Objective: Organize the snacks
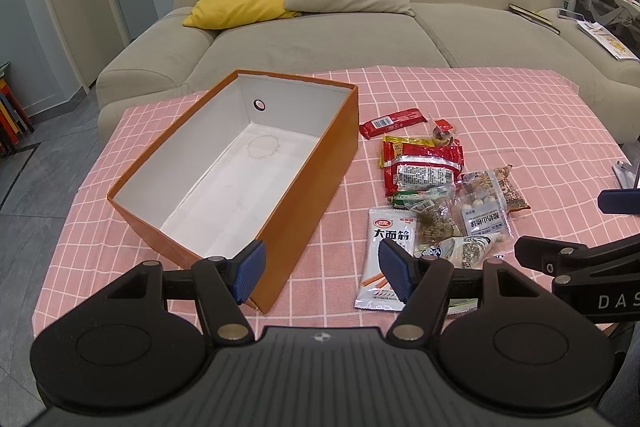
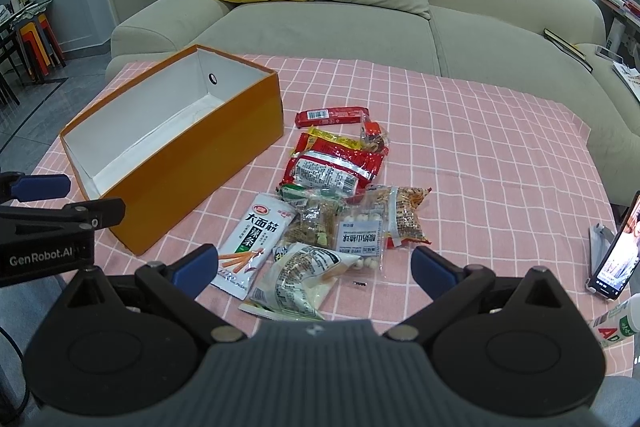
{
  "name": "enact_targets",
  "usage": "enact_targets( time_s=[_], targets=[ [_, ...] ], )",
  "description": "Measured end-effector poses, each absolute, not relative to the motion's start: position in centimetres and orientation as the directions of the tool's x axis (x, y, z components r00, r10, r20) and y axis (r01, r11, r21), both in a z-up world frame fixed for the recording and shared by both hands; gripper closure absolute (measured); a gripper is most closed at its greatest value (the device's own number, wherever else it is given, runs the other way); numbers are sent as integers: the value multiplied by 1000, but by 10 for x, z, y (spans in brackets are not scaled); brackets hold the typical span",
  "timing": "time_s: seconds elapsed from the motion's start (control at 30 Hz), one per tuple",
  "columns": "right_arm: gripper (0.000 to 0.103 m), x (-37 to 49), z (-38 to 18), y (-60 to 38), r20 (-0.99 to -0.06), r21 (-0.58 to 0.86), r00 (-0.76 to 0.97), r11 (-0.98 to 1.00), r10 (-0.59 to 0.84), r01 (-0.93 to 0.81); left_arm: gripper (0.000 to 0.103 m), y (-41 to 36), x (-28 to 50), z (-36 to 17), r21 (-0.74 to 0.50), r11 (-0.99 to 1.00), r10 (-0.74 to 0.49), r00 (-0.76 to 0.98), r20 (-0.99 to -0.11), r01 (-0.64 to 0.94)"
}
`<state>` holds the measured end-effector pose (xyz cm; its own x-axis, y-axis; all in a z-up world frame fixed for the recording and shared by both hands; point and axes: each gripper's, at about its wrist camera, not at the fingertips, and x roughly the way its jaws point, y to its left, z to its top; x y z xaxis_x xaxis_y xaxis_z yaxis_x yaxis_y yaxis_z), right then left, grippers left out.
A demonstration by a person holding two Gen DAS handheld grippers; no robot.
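An open orange box (image 1: 316, 163) (image 2: 208, 163) with a white, empty inside stands on the pink checked tablecloth (image 1: 500, 115) (image 2: 480, 155). To its right lies a pile of snack packets: a long red bar (image 1: 394, 121) (image 2: 332, 115), a red packet (image 1: 424, 163) (image 2: 332, 167), a white spicy-strip packet (image 1: 386, 255) (image 2: 252, 243), a clear packet of white balls (image 1: 482, 213) (image 2: 360, 231) and a pale packet (image 2: 304, 275). My left gripper (image 1: 322, 273) is open and empty, hovering by the box's near corner. My right gripper (image 2: 316, 265) is open and empty, just above the near packets.
A beige sofa (image 1: 320, 27) (image 2: 360, 23) with yellow and grey cushions stands behind the table. A phone on a stand (image 2: 618, 251) and a white bottle (image 2: 618, 319) sit at the table's right edge. Stacked stools (image 2: 40, 39) stand on the floor at left.
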<state>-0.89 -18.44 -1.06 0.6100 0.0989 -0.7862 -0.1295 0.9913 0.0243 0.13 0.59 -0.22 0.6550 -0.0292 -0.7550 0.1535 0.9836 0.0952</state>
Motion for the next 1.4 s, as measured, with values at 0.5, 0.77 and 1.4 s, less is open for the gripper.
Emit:
enact_targets(
  time_s=[0.5,0.77,1.4],
  targets=[
    [4,-8,-11,-183,-788,25,607,991,98,-129,27,6,1,-2,91,984,-29,650,-759,151],
    [4,-9,-12,-183,-788,26,607,991,99,-129,27,6,1,-2,89,985,-29,648,-761,149],
    [4,-10,-12,-182,-792,30,602,991,101,-127,27,6,1,-3,88,985,-31,649,-760,149]
  ],
)
